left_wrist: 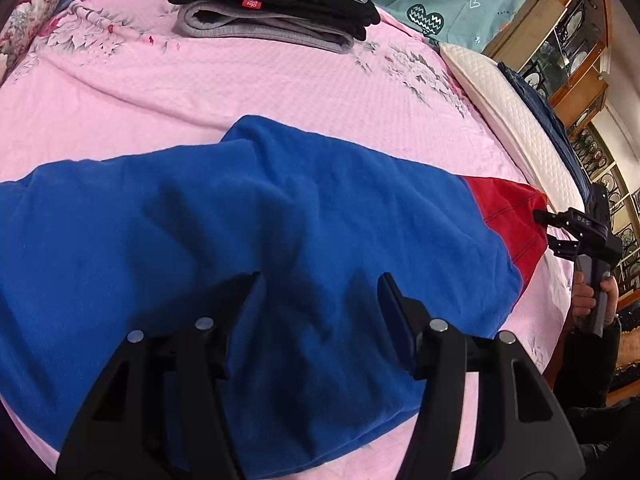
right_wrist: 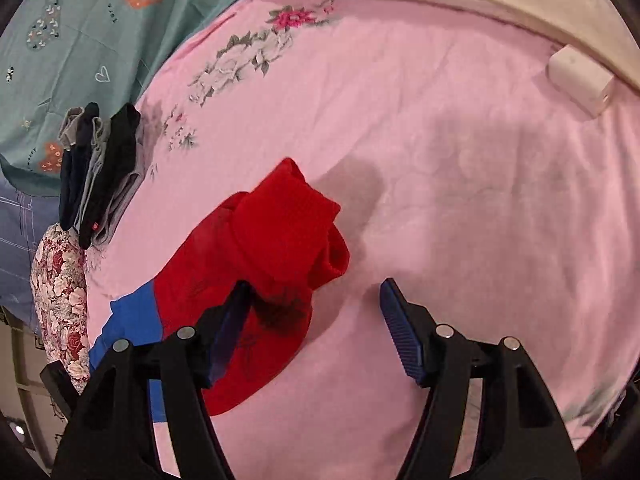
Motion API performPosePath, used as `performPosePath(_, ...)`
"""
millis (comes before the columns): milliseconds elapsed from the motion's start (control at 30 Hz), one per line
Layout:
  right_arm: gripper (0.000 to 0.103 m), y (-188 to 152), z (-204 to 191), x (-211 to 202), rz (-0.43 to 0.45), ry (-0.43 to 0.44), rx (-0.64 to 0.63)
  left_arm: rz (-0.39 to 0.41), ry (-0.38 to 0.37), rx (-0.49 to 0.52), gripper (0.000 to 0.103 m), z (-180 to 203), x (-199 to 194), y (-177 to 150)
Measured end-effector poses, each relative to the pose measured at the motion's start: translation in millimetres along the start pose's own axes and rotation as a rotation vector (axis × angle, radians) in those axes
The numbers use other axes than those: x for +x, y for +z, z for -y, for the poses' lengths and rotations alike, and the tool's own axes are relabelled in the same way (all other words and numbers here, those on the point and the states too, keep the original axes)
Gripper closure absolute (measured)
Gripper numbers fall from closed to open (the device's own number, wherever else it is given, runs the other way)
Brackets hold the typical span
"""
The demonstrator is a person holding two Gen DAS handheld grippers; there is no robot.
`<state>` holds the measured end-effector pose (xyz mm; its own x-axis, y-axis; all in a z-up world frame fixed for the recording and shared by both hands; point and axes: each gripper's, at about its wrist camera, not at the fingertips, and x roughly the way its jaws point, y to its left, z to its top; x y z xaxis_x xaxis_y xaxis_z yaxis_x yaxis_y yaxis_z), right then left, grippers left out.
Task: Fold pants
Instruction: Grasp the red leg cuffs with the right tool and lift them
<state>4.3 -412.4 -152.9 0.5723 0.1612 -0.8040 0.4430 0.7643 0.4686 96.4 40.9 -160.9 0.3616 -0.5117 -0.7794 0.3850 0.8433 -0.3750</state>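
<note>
Now: blue-and-red pants lie spread across pink bed. Left gripper spread wide above blue part; right gripper released at red cuff, 3 o'clock end. Pinch both layers before folding toward 9 o'clock.

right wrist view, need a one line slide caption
Open right gripper over the red cuff of blue pants on a pink bedspread.
</note>
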Motion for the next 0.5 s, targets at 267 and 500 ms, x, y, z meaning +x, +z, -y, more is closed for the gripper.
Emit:
performPosePath(267, 0.029, 11, -13, 17, 0.031, 0.018, -0.044, 0.008, 0.003, 0.03, 0.038, 6, 0, -2)
performPosePath(500, 0.038, -1, -18, 15, -0.008, 0.076, -0.066, 0.009, -0.008, 0.026, 0.037, 5, 1, -1)
